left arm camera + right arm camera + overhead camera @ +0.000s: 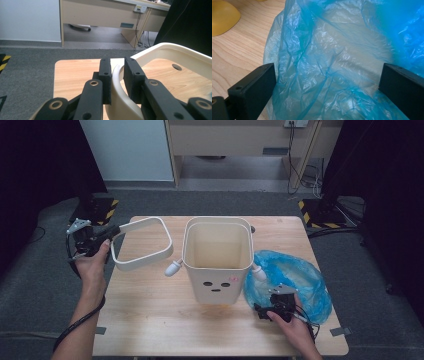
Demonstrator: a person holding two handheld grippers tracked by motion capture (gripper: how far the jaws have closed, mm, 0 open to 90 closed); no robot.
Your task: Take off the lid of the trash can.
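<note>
Black jaws of the right gripper [325, 85] stand wide apart in the right gripper view, and crumpled blue plastic bag [337, 57] spreads across the gap between them; whether either finger [253, 85] touches the film cannot be told. That view also catches a yellow shape [223, 15] on the wood beyond the bag, which the high view shows as only a faint yellow tint under the bin.

From the high view, the cream bin [217, 262] stands upright and open near the middle of the wooden table [150, 315], with a small face on its front wall and a white peg at each side. The bag [295, 280] lies just right of the bin, touching its right side, and the right gripper [272, 307] sits at the bag's near edge, in front of and right of the bin.

Left of the bin, the left gripper [107, 234] holds a cream ring frame [142, 245] raised off the table. The left gripper view shows what the high view cannot: the fingers [132, 75] are drawn narrow, clamped either side of the frame's rim [117, 82], and through the frame a dark round hole [177, 66] in the tabletop
</note>
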